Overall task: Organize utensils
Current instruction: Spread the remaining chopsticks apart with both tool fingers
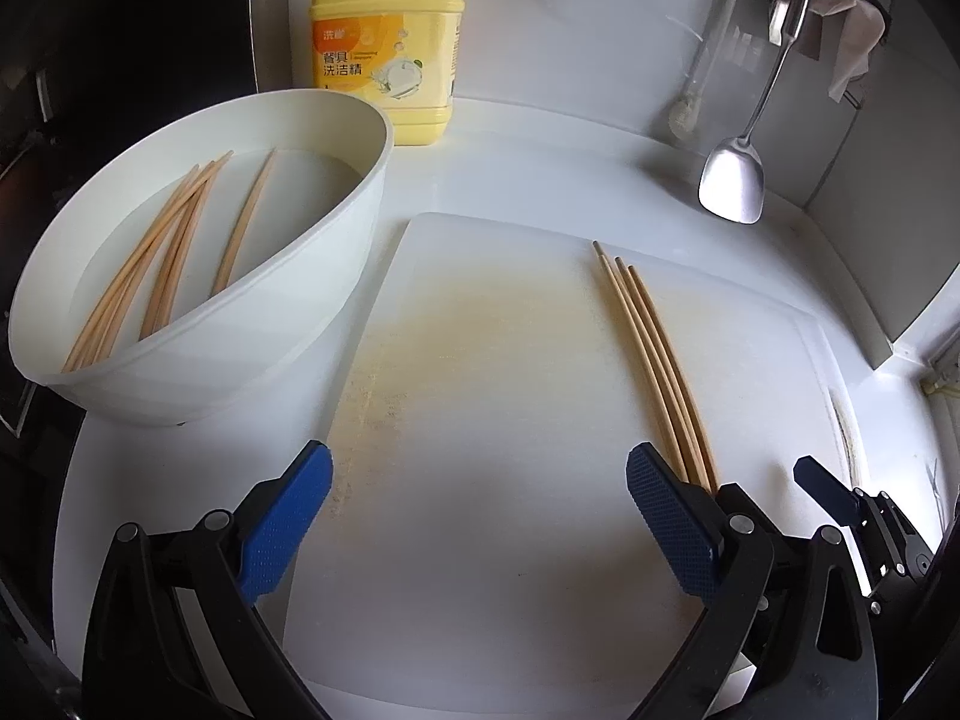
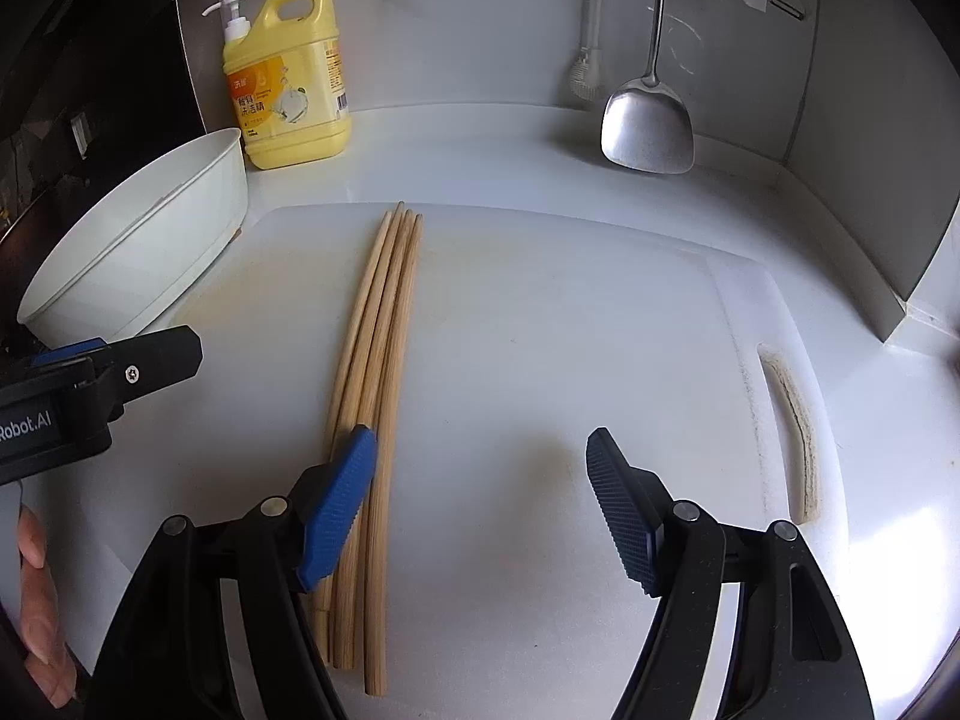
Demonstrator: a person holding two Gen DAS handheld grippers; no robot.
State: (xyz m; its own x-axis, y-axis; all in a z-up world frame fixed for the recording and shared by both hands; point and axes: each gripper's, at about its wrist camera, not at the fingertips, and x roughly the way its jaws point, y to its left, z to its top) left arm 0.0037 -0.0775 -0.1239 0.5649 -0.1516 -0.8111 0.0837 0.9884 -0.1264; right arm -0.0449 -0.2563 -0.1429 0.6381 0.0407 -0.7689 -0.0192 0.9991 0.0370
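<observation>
Several wooden chopsticks (image 1: 174, 258) lie in water inside a white oval basin (image 1: 288, 324) at the left. More chopsticks (image 1: 654, 354) lie side by side on the white cutting board (image 1: 492, 360); they also show in the right wrist view (image 2: 378, 360). My left gripper (image 1: 480, 516) is open and empty above the board's near part. My right gripper (image 2: 480, 504) is open and empty, its left finger (image 2: 339, 504) over the laid-out chopsticks. The right gripper also shows in the left wrist view (image 1: 840, 498), and the left gripper in the right wrist view (image 2: 102, 372).
A yellow detergent bottle (image 1: 390, 48) stands at the back next to the basin. A metal spatula (image 1: 735, 180) and a brush (image 1: 690, 102) hang against the back wall. The board has a handle slot (image 2: 792, 432) at its right edge. The basin (image 2: 138, 252) borders the board's left.
</observation>
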